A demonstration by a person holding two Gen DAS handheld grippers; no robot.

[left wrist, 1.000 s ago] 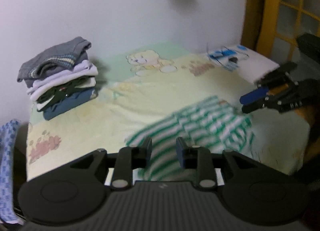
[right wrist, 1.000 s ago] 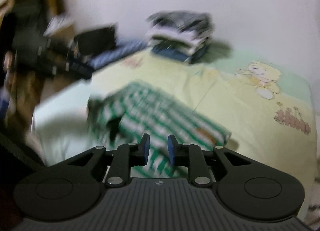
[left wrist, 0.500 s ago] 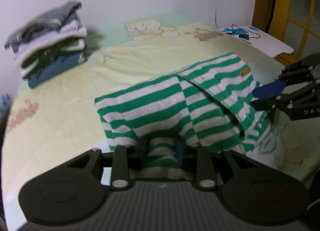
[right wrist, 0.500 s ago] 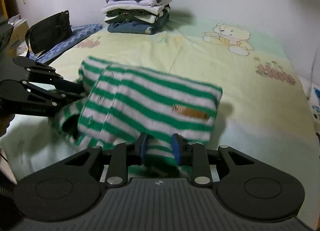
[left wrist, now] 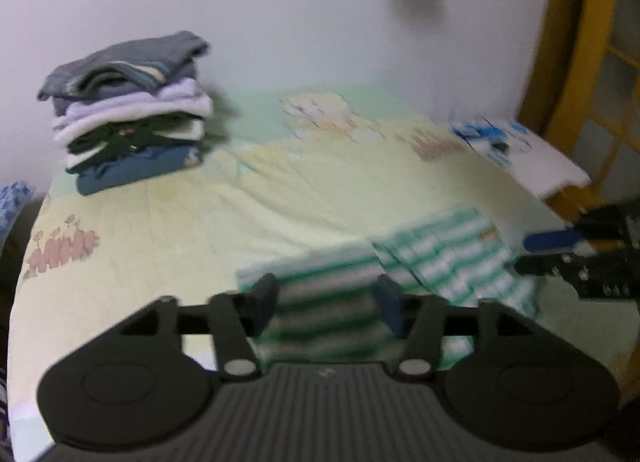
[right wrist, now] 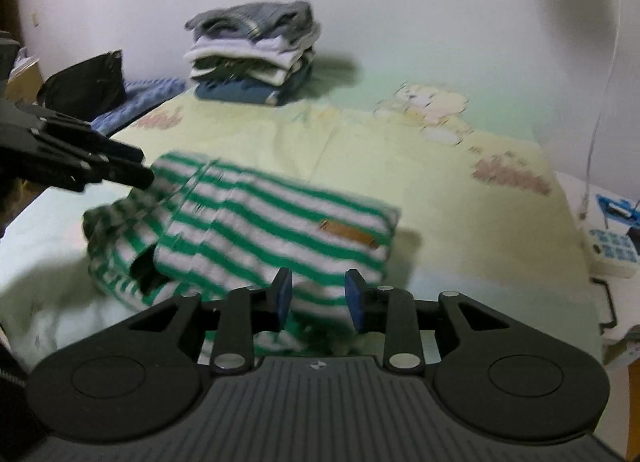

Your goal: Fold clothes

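A green-and-white striped garment [left wrist: 440, 258] [right wrist: 272, 230] lies folded on the yellow bed sheet [left wrist: 280, 202], its tan label facing up. My left gripper [left wrist: 326, 294] hangs over the garment's near edge. Its jaws are opening and stand wide, with cloth below and between them but not pressed. In the right wrist view it [right wrist: 144, 167] reaches in at the garment's left end. My right gripper [right wrist: 318, 290] sits over the opposite edge. Its jaws are opening, and striped cloth shows in the gap, loose between the blue pads. The left wrist view has it [left wrist: 536, 252] at the garment's right.
A stack of folded clothes [left wrist: 128, 110] [right wrist: 256, 50] stands at the back of the bed by the white wall. A black bag [right wrist: 84, 86] and blue patterned cloth [right wrist: 140, 98] lie off one side. A white stand with a blue device and cable [right wrist: 608, 246] is at the other.
The garment, held up and draped half a second ago, now lies lower on the bed. Both grippers came down with it. The left jaws have spread wide; the right ones widened slightly.
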